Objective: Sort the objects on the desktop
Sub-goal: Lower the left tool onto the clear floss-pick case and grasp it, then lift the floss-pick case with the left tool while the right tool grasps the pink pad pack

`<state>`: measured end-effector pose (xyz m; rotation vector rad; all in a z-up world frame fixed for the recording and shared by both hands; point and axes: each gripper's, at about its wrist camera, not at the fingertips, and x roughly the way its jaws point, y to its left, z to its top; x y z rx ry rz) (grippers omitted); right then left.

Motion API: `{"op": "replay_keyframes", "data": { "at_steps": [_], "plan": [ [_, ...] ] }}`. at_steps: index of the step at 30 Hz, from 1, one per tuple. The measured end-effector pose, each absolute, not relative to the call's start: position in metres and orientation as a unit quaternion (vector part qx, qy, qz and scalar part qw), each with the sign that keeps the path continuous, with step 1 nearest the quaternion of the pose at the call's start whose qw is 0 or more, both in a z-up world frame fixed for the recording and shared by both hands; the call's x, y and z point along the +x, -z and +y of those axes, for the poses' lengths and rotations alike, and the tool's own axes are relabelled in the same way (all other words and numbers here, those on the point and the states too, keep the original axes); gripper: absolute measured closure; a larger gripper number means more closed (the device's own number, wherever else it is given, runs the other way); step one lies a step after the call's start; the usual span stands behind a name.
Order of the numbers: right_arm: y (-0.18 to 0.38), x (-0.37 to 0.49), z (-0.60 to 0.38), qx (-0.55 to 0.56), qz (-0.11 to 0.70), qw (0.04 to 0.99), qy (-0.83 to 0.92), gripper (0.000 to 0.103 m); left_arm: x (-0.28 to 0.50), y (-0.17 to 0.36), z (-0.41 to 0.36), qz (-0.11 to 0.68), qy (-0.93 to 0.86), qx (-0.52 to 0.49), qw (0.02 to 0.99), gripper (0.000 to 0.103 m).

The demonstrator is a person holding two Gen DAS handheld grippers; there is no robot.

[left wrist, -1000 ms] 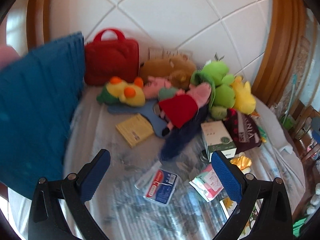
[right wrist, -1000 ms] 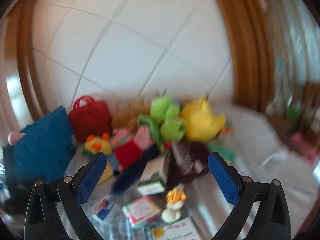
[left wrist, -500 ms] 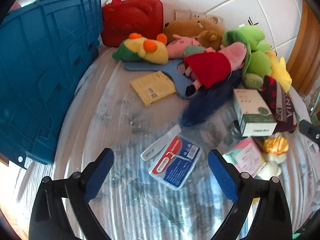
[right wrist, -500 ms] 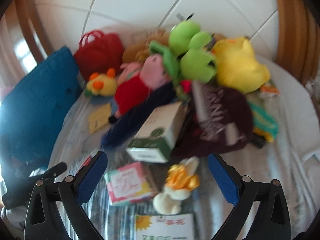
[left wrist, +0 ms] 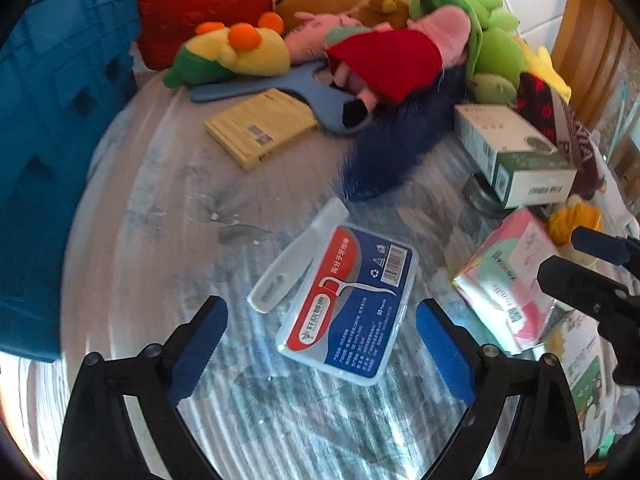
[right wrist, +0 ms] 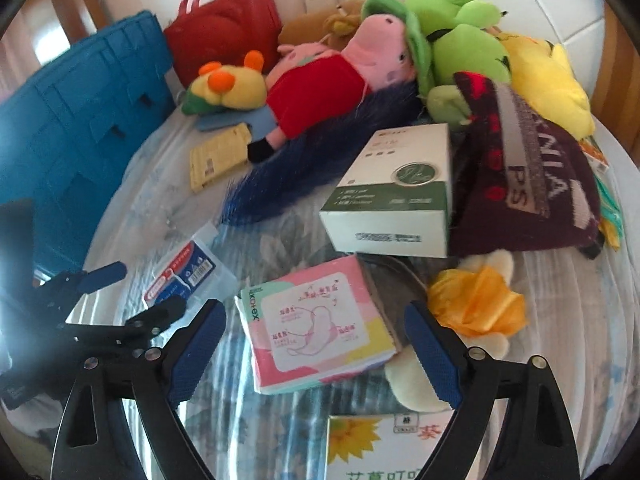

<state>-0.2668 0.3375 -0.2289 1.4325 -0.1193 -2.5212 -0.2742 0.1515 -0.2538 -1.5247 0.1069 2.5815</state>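
At the table's near edge, the left gripper (left wrist: 322, 334) hangs spread and empty over the floss box (left wrist: 348, 306), and the right gripper (right wrist: 316, 344), jaws closing but still clear, straddles the pink pack (right wrist: 320, 320); I judge this the reaching step, and next each must drop and clamp, the blue crate (left wrist: 52, 160) waiting at nine o'clock.

bare cloth (left wrist: 160, 216) left-centre: passable | blue crate (left wrist: 52, 152) walls left | plush pile (left wrist: 400, 40) blocks back
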Motion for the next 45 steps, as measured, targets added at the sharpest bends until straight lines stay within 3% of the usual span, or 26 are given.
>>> {"op": "replay_keyframes", "data": {
  "at_steps": [18, 24, 26, 29, 38, 45],
  "plan": [
    [0.274, -0.282, 0.33, 0.521, -0.008, 0.123, 0.844, 0.009, -0.28, 0.281, 0.152, 0.018, -0.858, -0.509, 0.065, 0.01],
    [0.28, -0.276, 0.324, 0.51, 0.017, 0.119, 0.852, 0.007, -0.274, 0.281, 0.152, 0.021, -0.865, -0.498, 0.059, 0.016],
    [0.281, -0.275, 0.323, 0.507, 0.023, 0.113, 0.854, 0.015, -0.272, 0.28, 0.151, 0.02, -0.866, -0.496, 0.058, 0.022],
    [0.279, -0.273, 0.323, 0.509, 0.013, 0.112, 0.854, 0.019, -0.268, 0.277, 0.15, 0.017, -0.863, -0.5, 0.064, 0.029],
    [0.279, -0.264, 0.32, 0.502, 0.014, 0.124, 0.856, 0.018, -0.268, 0.274, 0.15, 0.01, -0.868, -0.494, 0.057, 0.03],
    [0.251, -0.26, 0.325, 0.489, -0.014, 0.122, 0.864, 0.02, -0.254, 0.227, 0.137, 0.002, -0.888, -0.455, 0.062, 0.031]
  ]
}}
